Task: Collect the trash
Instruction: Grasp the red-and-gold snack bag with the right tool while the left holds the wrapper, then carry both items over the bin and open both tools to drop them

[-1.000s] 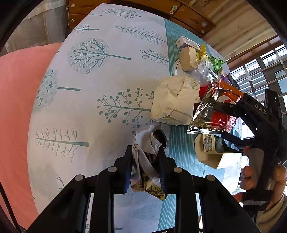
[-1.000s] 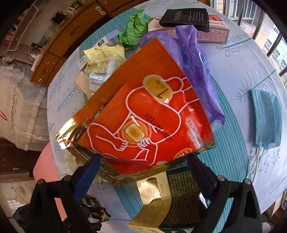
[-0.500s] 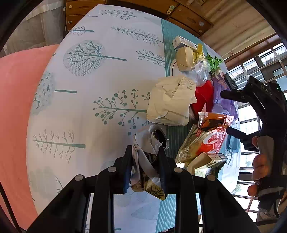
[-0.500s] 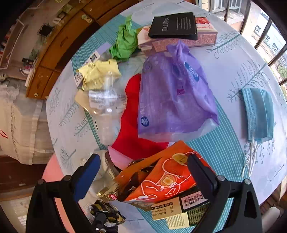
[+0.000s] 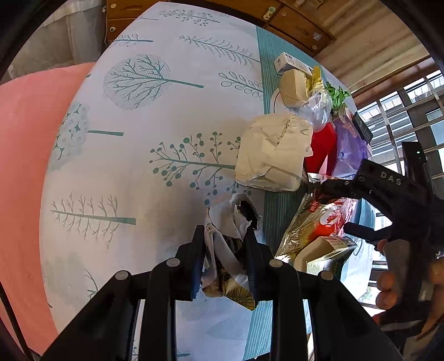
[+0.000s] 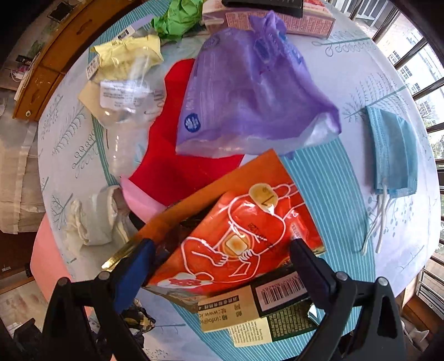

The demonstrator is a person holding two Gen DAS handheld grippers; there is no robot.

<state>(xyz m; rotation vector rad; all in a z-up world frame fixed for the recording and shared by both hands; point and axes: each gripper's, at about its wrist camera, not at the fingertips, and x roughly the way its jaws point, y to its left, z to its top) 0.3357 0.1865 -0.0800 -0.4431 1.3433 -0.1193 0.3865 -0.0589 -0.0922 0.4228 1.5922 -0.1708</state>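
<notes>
My left gripper [image 5: 224,244] is shut on a crumpled white and dark patterned wrapper [image 5: 230,236] over the tree-print tablecloth [image 5: 133,155]. My right gripper [image 6: 222,250] is open, its fingers spread either side of an orange-red foil pouch [image 6: 238,236] that lies on a beige and green box [image 6: 263,308]. The pouch [image 5: 313,225] and the right gripper [image 5: 333,205] also show in the left wrist view. A purple plastic bag [image 6: 249,91], a red sheet [image 6: 172,166] and a clear bottle [image 6: 125,111] lie beyond it.
More trash lies on the table: crumpled white paper [image 6: 94,219], yellow wrapper [image 6: 127,55], green paper [image 6: 177,19], a pink box [image 6: 266,19], a blue face mask [image 6: 394,155] at the right, a beige paper bag [image 5: 274,152]. A pink cushion [image 5: 22,166] sits left.
The right gripper let the orange pouch drop onto the box, drew back, and has now come down over it again, still open. The left gripper held its wrapper still.
</notes>
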